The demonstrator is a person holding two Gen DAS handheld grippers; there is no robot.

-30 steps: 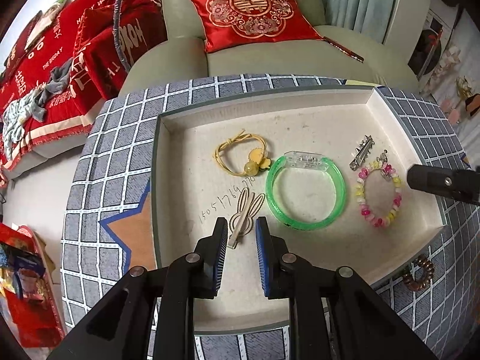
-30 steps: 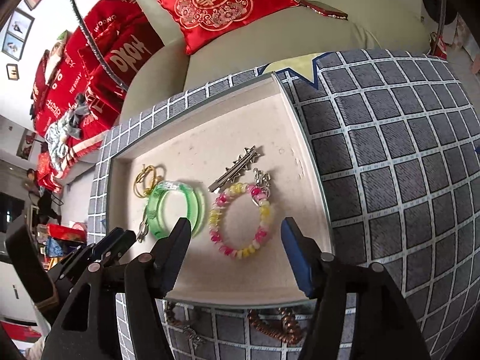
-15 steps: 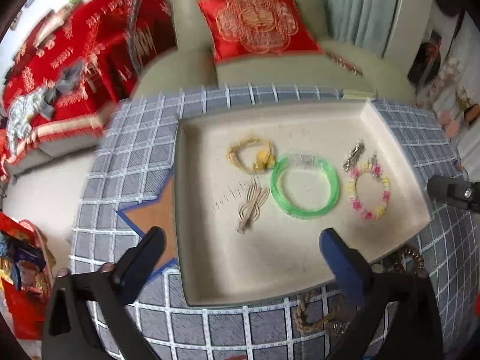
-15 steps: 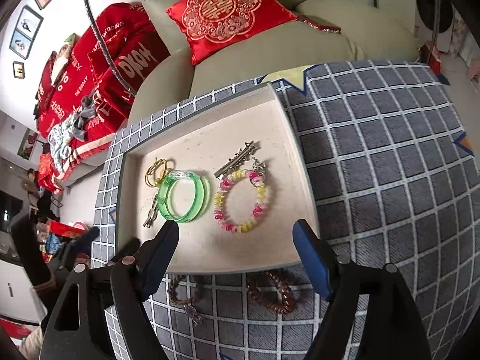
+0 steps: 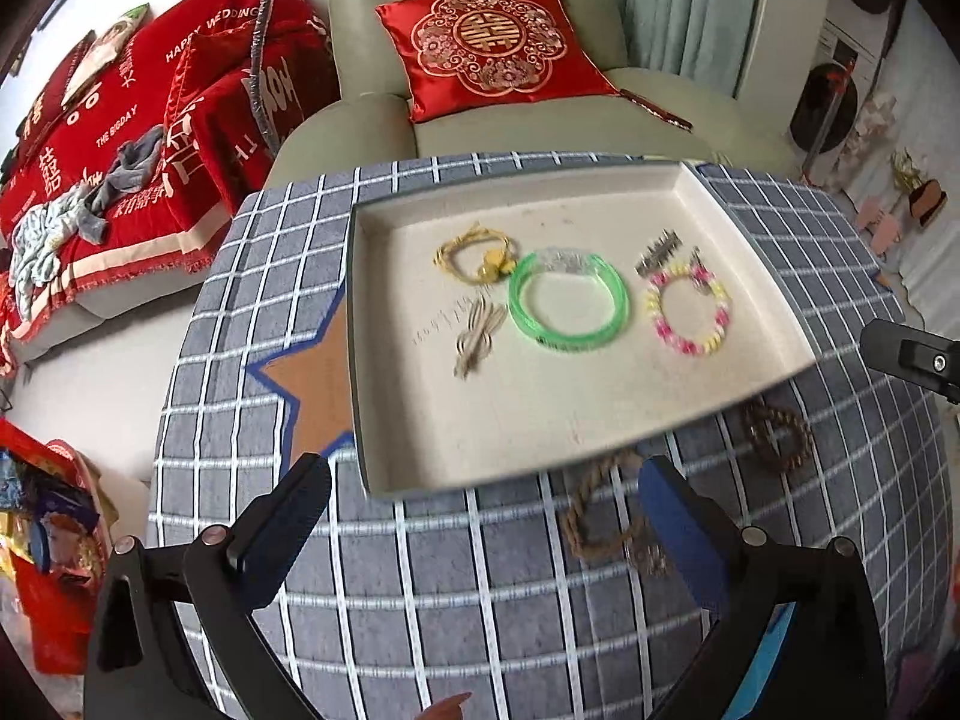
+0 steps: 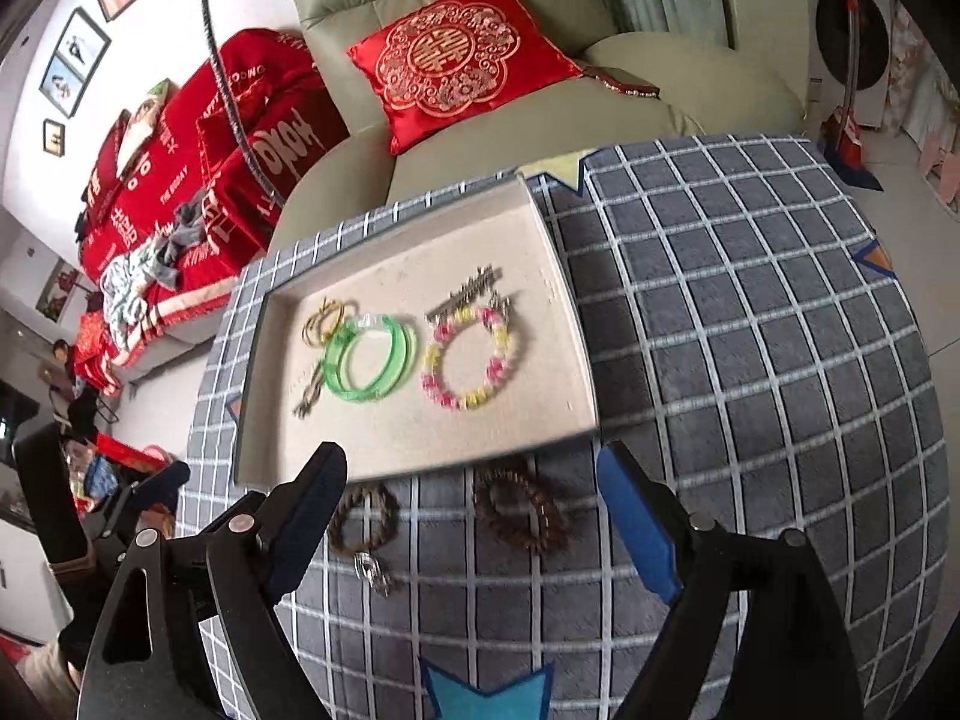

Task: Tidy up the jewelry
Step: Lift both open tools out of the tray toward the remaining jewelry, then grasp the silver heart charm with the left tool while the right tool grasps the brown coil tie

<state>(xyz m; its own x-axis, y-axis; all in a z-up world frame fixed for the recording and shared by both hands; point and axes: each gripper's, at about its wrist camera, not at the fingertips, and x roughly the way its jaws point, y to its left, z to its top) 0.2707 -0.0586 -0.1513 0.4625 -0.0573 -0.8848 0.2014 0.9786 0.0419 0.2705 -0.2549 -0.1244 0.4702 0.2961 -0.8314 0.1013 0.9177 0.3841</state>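
Right now both grippers hang over the near edge of the grey checked tablecloth point(image 5: 420, 570), and neither holds anything. The left gripper point(image 5: 483, 525) has its fingers spread wide, and so does the right gripper point(image 6: 471, 516).

Just ahead of the left gripper's right finger lies a braided brown rope bracelet point(image 5: 600, 516) with a small silver charm, flat on the cloth. A dark brown beaded bracelet point(image 6: 522, 510) sits beside it, between the right gripper's fingers in that camera's view. Both lie outside the tray, just beside its near wall.

Beyond them is the shallow beige tray point(image 5: 600, 420) with the sorted pieces spread apart. From left to right I see a yellow hair tie point(image 5: 474, 255), a pale wooden hair clip point(image 5: 477, 339) below it, a translucent green bangle point(image 5: 567, 300), then a pink and yellow beaded bracelet point(image 5: 687, 315) with a silver spiked hair clip point(image 5: 657, 252) at its far edge.

Behind the table stands a pale green armchair point(image 5: 480, 6) carrying a red embroidered cushion point(image 5: 492, 54), and a sofa draped in a red cover point(image 5: 120, 120) fills the left.
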